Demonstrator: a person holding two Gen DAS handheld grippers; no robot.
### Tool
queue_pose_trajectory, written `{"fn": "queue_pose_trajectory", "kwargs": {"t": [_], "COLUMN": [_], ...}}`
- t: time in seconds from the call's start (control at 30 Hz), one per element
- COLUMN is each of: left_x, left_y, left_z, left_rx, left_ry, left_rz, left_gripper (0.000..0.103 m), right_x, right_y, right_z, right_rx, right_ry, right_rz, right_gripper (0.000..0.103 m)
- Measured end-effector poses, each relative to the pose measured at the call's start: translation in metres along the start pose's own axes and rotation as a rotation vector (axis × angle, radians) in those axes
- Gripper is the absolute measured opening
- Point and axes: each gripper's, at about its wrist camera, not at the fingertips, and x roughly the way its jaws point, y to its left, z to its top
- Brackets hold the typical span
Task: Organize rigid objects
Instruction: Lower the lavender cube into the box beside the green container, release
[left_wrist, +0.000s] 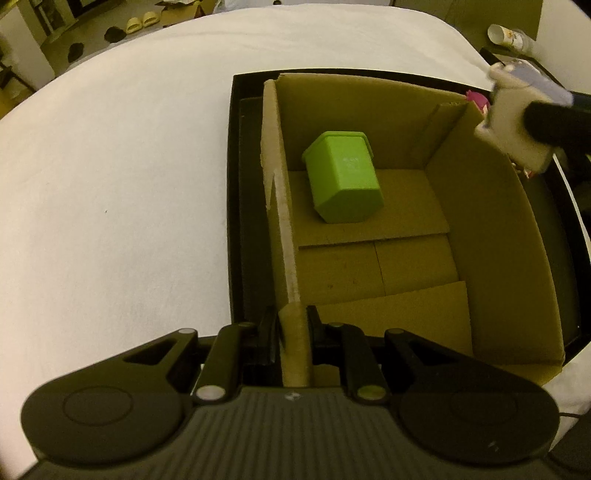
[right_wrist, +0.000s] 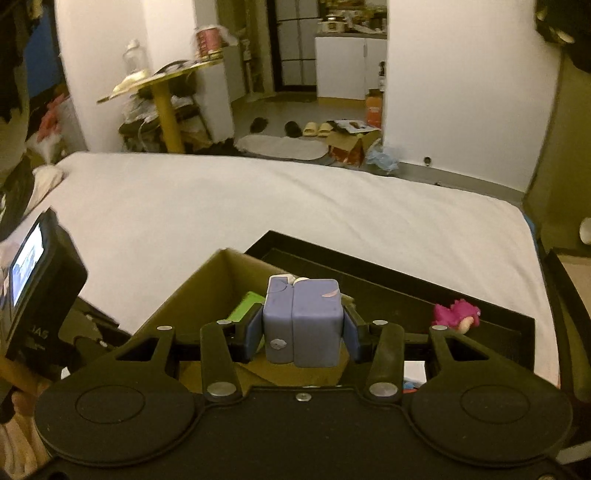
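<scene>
no legible writing. left gripper (left_wrist: 293, 332) jaws clamp the near wall of the cardboard box (left_wrist: 498, 236). green bin (left_wrist: 343, 177) lies tipped inside, floor around it open. right gripper (right_wrist: 301, 332) jaws pinch a blue block (right_wrist: 303, 321) above the box rim.

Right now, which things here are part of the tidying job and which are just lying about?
Job: cardboard box, green bin inside it, purple block toy in the right gripper, left gripper clamping the box wall, pink toy.

Lying about: slippers, paper cup.
</scene>
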Motion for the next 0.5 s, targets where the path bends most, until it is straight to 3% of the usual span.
{"fn": "queue_pose_trajectory", "kwargs": {"t": [0.5], "left_x": [0.002], "left_y": [0.0], "left_z": [0.005], "left_rx": [-0.014], "left_ry": [-0.001], "left_rz": [-0.03], "left_gripper": [0.014], "right_x": [0.027], "right_y": [0.034], "right_z": [0.003], "right_rx": [-0.189], "right_ry": [0.123], "right_rz": [-0.025], "right_gripper": [0.044]}}
